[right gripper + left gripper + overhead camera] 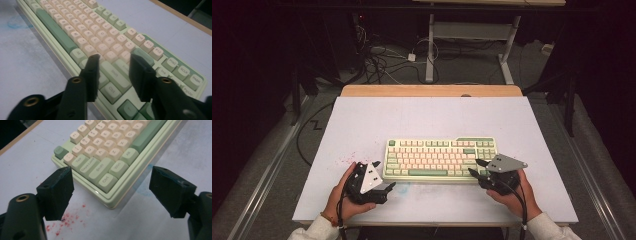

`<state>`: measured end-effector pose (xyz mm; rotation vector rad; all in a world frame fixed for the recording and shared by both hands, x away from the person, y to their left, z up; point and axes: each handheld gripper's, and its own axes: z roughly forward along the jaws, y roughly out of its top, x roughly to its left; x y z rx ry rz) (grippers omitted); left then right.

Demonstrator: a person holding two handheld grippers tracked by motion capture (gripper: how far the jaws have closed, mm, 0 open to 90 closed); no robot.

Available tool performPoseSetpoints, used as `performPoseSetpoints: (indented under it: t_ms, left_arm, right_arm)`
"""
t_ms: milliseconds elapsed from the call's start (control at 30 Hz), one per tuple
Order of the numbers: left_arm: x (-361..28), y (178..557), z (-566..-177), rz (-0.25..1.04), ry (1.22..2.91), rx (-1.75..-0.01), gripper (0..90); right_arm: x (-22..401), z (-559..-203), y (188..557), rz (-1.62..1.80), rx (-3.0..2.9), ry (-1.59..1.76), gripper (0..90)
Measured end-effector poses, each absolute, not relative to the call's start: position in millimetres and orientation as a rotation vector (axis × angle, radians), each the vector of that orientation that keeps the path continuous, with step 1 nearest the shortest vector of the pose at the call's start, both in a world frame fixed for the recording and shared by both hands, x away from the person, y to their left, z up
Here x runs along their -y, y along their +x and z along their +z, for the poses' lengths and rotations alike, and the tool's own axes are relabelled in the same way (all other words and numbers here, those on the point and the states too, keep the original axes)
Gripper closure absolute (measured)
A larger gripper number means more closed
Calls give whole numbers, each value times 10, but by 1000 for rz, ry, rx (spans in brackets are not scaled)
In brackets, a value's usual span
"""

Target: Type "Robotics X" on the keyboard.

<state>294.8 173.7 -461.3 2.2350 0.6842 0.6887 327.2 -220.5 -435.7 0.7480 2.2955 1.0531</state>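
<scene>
A pale green keyboard [441, 159] with cream and green keys lies flat at the middle of the white table [422, 117]. My left gripper [386, 175] sits at its near left corner, jaws wide apart. In the left gripper view that corner of the keyboard [107, 152], with the Ctrl key, lies between and beyond the left gripper [111, 173], untouched. My right gripper [474, 166] reaches over the keyboard's near right end. In the right gripper view the right gripper [113, 58] hovers with a narrow gap above the keyboard [100, 42], near the right Shift and Ctrl keys, pinching nothing.
Red specks [67, 217] stain the table left of the keyboard, and a faint blue smudge [143, 190] lies by its front edge. The table's wooden far edge [432, 90] borders a floor with cables [382, 60] and another desk's legs [430, 50].
</scene>
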Motion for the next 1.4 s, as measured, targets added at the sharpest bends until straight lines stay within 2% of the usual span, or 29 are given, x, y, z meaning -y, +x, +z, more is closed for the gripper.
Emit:
performPoseSetpoints:
  t_ms: [167,300,800,1400]
  left_arm:
    - [-1766,2925,-4624,677,2234,-693,183]
    - [-1771,2925,-4641,668,2242,-697,183]
    - [-1758,2929,-4678,656,2271,-693,182]
    - [-1734,2939,-4696,659,2305,-663,182]
  right_arm:
    - [2078,-4321,3401,1057,-2349,730,836]
    - [1924,-4302,3523,1041,-2377,716,898]
    - [1482,-4398,3878,966,-2456,697,900]
    - [1358,-4478,4010,863,-2477,711,900]
